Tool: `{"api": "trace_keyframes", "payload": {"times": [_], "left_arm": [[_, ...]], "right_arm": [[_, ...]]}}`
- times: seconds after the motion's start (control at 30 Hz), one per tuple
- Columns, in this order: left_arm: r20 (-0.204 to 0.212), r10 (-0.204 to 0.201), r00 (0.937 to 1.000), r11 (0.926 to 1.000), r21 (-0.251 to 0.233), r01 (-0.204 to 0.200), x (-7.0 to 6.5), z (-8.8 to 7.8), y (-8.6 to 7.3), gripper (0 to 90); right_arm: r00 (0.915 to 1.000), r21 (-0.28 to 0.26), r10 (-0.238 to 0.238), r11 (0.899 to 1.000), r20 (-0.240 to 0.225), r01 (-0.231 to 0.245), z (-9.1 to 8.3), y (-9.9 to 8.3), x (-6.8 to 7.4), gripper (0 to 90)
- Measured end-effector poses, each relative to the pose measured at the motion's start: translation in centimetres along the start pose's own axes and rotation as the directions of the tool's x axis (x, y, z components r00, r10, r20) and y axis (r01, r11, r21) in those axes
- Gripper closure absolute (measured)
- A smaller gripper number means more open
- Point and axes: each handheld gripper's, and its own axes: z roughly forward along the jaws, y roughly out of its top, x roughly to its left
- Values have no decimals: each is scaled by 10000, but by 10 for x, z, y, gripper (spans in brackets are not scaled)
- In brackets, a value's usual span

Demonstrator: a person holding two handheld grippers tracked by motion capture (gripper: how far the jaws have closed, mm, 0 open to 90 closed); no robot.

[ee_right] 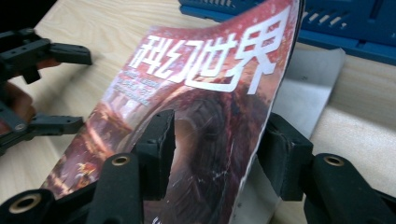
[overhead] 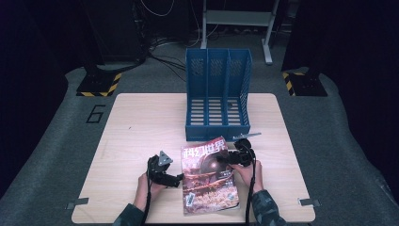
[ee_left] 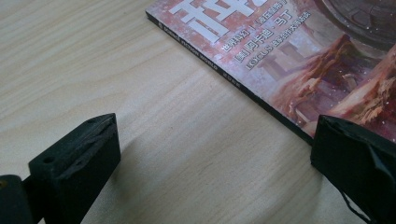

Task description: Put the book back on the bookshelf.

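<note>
A magazine (overhead: pixel 207 179) with a red cover and large white characters lies on the wooden table (overhead: pixel 141 122) in front of the person. Its right side (ee_right: pixel 210 79) is bowed up off the table. My right gripper (overhead: pixel 227 158) reaches in from the right. The lifted edge runs between its jaws (ee_right: pixel 217 135), one above the cover and one below, with a gap still showing. My left gripper (overhead: pixel 177 175) stands open at the magazine's spine (ee_left: pixel 261 100), low over bare wood (ee_left: pixel 212 130), and holds nothing. It also appears in the right gripper view (ee_right: pixel 74 88).
A blue three-slot file rack (overhead: pixel 216 94) stands upright just beyond the magazine, its base (ee_right: pixel 345 28) close behind the raised edge. A flat grey plate (ee_right: pixel 313 79) lies on the table under the lifted side. Bare tabletop spreads to the left.
</note>
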Motion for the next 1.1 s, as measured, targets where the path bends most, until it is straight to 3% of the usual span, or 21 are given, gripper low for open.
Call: {"api": "trace_keyframes", "payload": {"times": [0.17,0.33,0.4,0.47,0.6,0.8,1.1], "left_arm": [[11,15,10000,10000,1,-15,0,0,0,14],[30,52,10000,10000,4,-52,0,0,0,14],[36,37,10000,10000,-2,-37,0,0,0,14],[36,51,10000,10000,2,-51,0,0,0,14],[34,52,10000,10000,1,-52,0,0,0,14],[37,51,10000,10000,2,-51,1,0,0,14],[68,128,9999,9997,186,-129,2,0,2,7]], "right_arm": [[9995,231,308,9993,71,-309,9,-4,-6,537],[9980,50,545,9985,-306,-544,8,-6,-10,580],[9960,-220,582,9980,-681,-598,6,-7,-10,630],[9957,-241,499,9984,-785,-519,7,-7,-8,639],[9984,-9,338,9994,-454,-339,12,-7,-5,696],[9989,-491,57,9988,-461,-80,8,-11,-4,851],[9981,-1176,-197,9930,-592,126,2,-17,5,891]]}}
